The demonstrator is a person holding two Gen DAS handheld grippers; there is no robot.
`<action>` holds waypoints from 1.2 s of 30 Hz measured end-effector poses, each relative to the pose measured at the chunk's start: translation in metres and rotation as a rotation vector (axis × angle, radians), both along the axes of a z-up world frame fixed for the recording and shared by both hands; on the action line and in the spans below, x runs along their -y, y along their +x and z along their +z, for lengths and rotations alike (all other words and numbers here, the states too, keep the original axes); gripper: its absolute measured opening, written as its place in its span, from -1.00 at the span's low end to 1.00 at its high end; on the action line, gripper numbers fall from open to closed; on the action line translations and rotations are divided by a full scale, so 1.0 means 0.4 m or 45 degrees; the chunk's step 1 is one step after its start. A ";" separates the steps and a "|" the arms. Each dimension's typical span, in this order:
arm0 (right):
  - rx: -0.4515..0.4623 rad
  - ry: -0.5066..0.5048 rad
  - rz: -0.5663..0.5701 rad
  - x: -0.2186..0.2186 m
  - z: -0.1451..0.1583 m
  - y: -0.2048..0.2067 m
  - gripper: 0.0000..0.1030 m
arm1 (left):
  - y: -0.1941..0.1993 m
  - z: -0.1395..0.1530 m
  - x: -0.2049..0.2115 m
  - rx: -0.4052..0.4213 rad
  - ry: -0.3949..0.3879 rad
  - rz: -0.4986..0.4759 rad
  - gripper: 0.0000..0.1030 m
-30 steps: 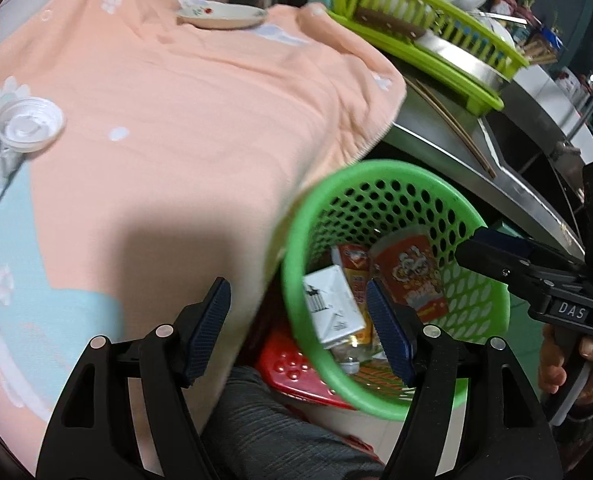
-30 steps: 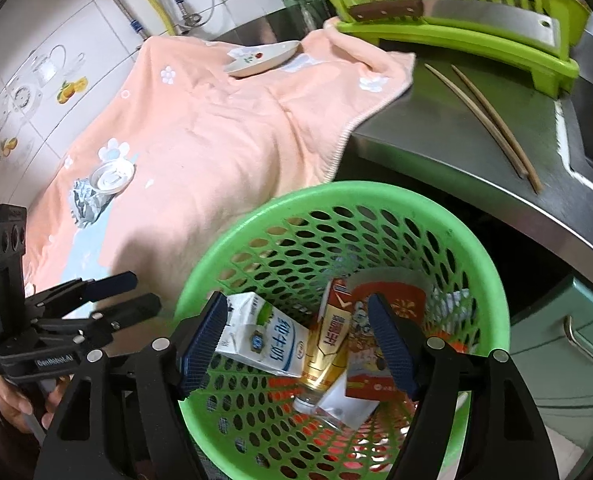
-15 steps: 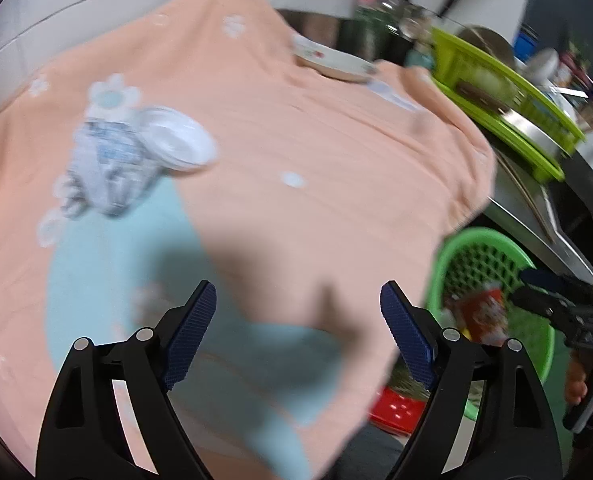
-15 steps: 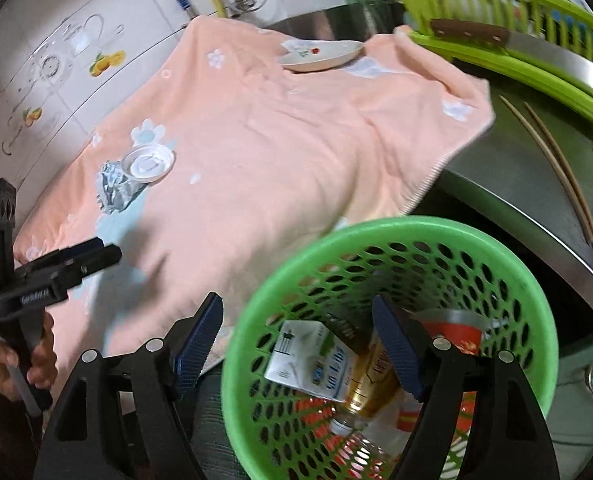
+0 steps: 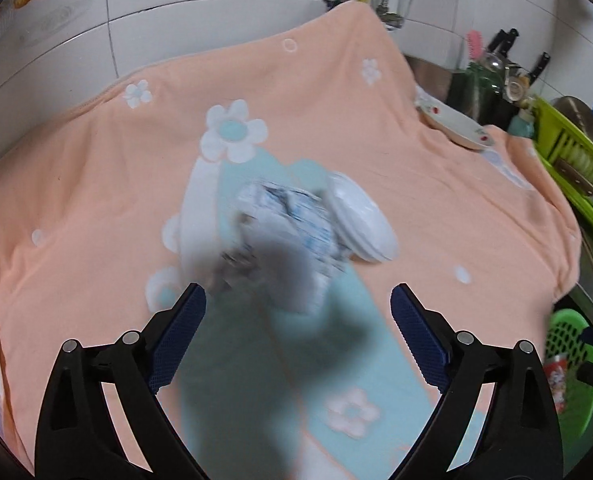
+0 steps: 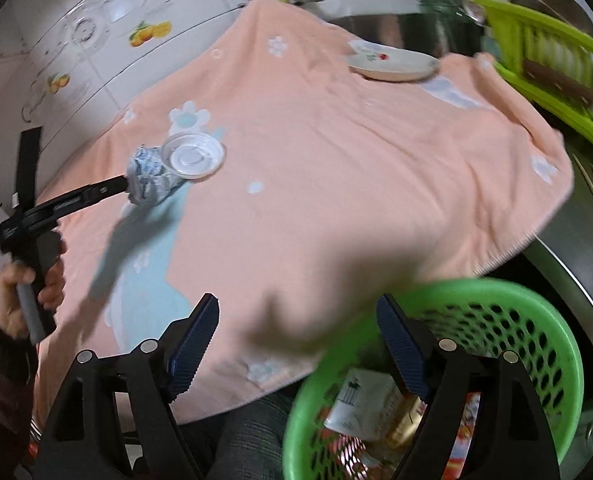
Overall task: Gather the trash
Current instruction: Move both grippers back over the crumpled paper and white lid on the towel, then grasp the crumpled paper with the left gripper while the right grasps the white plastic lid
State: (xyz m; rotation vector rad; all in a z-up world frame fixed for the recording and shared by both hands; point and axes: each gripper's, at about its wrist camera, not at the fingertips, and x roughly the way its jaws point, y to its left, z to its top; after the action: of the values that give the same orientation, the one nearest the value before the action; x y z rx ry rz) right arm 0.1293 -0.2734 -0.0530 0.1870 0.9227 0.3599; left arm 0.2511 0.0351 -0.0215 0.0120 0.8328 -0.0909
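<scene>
A crumpled blue-and-white wrapper (image 5: 284, 236) lies on the peach towel (image 5: 436, 200) beside a white plastic lid (image 5: 362, 222). My left gripper (image 5: 296, 336) is open, just short of the wrapper, jaws wide on either side. In the right wrist view the wrapper (image 6: 150, 178) and lid (image 6: 192, 156) show at left, with the left gripper's tip at the wrapper. My right gripper (image 6: 296, 344) is open and empty, over the rim of the green basket (image 6: 536, 320). The basket holds a white carton (image 6: 360, 404) and other packaging.
A white dish (image 6: 394, 64) sits at the towel's far end. A green dish rack (image 6: 552, 64) stands at the right on the steel counter (image 6: 576, 248). Tiled wall and pipes lie behind. The basket also shows at the right edge of the left wrist view (image 5: 568, 336).
My left gripper has swung left from the basket across the towel up to the wrapper. My right gripper has pulled back; the basket now sits lower right in its view.
</scene>
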 end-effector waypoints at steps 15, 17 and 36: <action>-0.003 -0.041 0.138 -0.149 0.006 0.116 0.53 | 0.121 -0.062 -0.047 -0.006 -0.014 -0.152 0.79; -0.006 -0.044 0.150 -0.162 0.005 0.131 0.53 | 0.135 -0.072 -0.054 -0.013 -0.037 -0.166 0.79; 0.064 -0.054 0.372 -0.353 0.023 0.294 0.68 | 0.137 -0.103 -0.064 -0.025 -0.149 -0.261 -0.22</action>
State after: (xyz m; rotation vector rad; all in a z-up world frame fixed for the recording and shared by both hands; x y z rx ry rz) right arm 0.2468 -0.1322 -0.0439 0.0029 0.9088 0.6116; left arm 0.3058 0.0608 -0.0629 -0.0141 0.8429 -0.3329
